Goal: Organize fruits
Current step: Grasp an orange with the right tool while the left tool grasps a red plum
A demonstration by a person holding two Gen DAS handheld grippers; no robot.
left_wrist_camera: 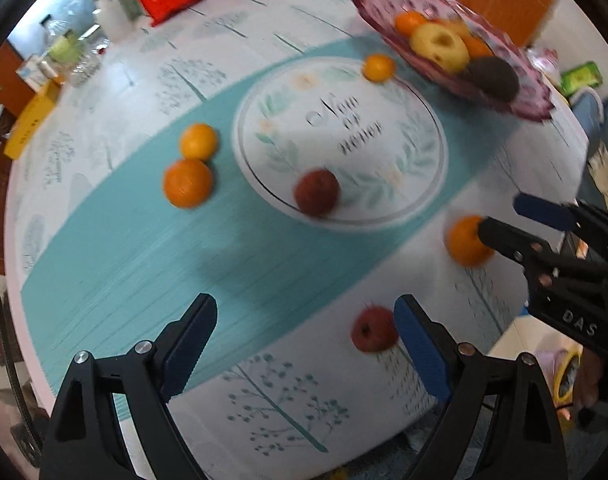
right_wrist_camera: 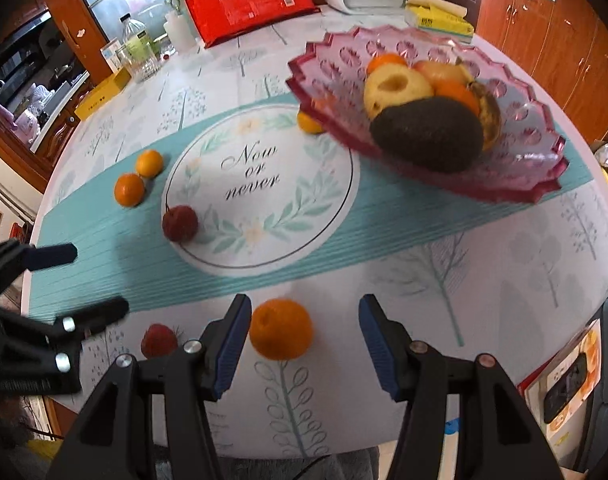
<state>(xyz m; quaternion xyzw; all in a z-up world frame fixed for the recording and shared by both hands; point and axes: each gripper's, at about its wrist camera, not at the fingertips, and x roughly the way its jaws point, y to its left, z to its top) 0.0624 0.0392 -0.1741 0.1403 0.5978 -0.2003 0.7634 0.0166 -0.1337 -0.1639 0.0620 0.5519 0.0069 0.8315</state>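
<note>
On the table (right_wrist_camera: 504, 264) we have loose fruit scattered around a pink glass fruit bowl (right_wrist_camera: 536, 152), which already holds an avocado (right_wrist_camera: 428, 136), a yellow apple (right_wrist_camera: 392, 90) and oranges, so we judge the bowl to be where the rest belongs. Our right gripper (right_wrist_camera: 304, 340) is spread wide and empty, with an orange (right_wrist_camera: 280, 329) sitting between its fingers, close to the left one, probably lined up for a grasp. Our left gripper (left_wrist_camera: 304, 344) is also wide open and empty, hovering just beside a small red fruit (left_wrist_camera: 372, 329).
</note>
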